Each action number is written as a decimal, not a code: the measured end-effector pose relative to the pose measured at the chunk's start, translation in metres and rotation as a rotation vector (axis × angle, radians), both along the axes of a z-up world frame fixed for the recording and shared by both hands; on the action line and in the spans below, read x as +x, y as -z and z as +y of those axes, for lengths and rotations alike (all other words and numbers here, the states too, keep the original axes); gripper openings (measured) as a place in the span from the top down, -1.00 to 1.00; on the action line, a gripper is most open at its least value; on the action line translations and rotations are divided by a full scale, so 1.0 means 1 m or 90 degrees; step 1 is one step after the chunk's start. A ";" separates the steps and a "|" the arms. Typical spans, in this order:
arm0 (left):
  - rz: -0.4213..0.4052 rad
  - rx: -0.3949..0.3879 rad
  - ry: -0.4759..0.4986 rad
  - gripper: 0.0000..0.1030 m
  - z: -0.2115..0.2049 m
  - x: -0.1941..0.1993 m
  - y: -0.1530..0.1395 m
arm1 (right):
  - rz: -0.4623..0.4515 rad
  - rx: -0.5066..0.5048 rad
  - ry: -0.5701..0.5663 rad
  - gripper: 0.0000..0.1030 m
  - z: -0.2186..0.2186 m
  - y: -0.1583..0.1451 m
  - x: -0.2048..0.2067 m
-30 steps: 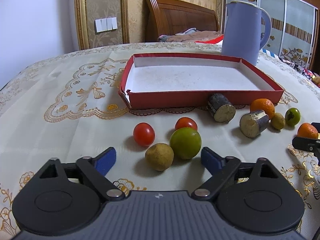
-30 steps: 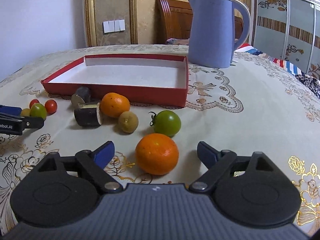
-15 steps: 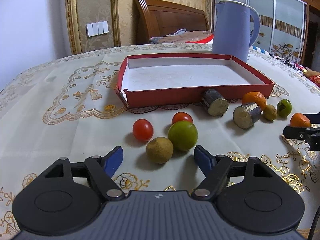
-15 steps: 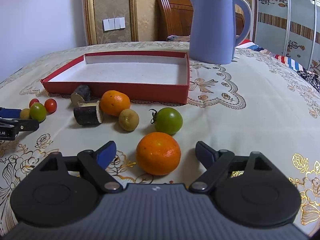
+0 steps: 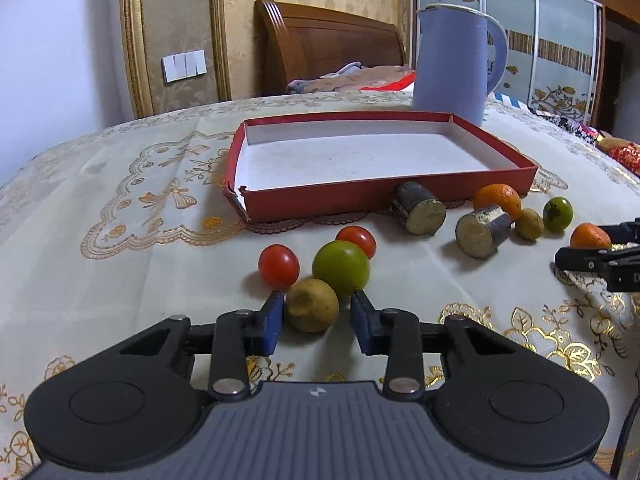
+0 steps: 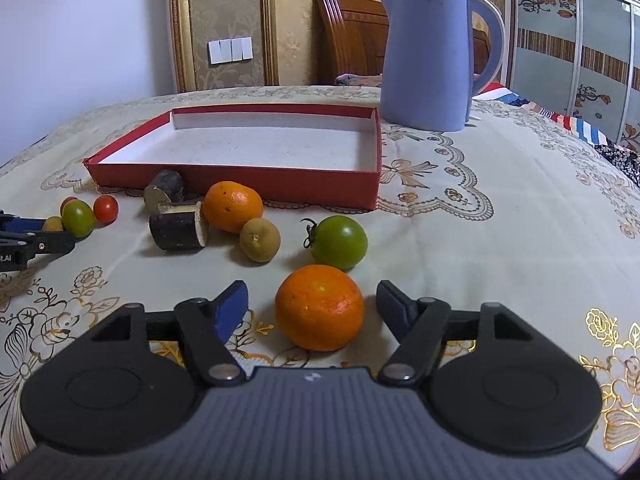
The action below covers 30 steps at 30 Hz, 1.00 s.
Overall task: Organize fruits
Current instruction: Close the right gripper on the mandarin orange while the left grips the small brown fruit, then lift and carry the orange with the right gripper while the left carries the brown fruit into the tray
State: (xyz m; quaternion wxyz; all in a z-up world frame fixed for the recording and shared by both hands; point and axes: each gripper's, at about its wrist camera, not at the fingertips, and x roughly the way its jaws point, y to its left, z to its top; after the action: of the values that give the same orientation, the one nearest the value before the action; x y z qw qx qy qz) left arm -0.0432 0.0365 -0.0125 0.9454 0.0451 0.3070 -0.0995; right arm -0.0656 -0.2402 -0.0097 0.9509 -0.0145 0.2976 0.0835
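Note:
My left gripper (image 5: 318,312) has narrowed around a small yellow-brown fruit (image 5: 312,305) on the tablecloth; the left pad is at its side, the right pad a little off. Just beyond lie a green fruit (image 5: 341,267) and two red tomatoes (image 5: 279,266). My right gripper (image 6: 314,306) is open around an orange (image 6: 319,306) without touching it. Past it lie a green tomato (image 6: 339,242), a brown fruit (image 6: 260,239), a second orange (image 6: 232,206) and two dark cut stem pieces (image 6: 178,230). The empty red tray (image 5: 320,204) stands behind.
A tall blue kettle (image 6: 430,56) stands behind the tray's right corner. The embroidered tablecloth (image 5: 120,208) covers a round table whose edge curves away at left. The other gripper's tip (image 5: 600,258) shows at the right of the left wrist view.
My left gripper has moved forward and its jaws have closed in around the yellow-brown fruit. My right gripper's jaws have narrowed slightly around the orange.

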 end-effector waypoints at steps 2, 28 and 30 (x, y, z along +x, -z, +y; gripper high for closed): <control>0.006 -0.001 0.002 0.29 0.000 0.003 -0.001 | 0.000 -0.004 -0.001 -0.31 0.001 0.000 0.000; -0.026 0.069 -0.042 0.47 -0.014 -0.014 0.000 | -0.041 0.011 0.015 0.22 -0.003 -0.002 -0.009; -0.024 0.063 -0.046 0.46 -0.013 -0.014 -0.001 | -0.044 0.015 0.016 0.22 -0.004 -0.003 -0.010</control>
State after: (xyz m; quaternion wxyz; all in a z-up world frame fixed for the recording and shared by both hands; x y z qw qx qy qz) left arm -0.0573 0.0239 -0.0118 0.9507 0.0826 0.2948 -0.0493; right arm -0.0752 -0.2441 -0.0072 0.9617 -0.0027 0.2640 0.0743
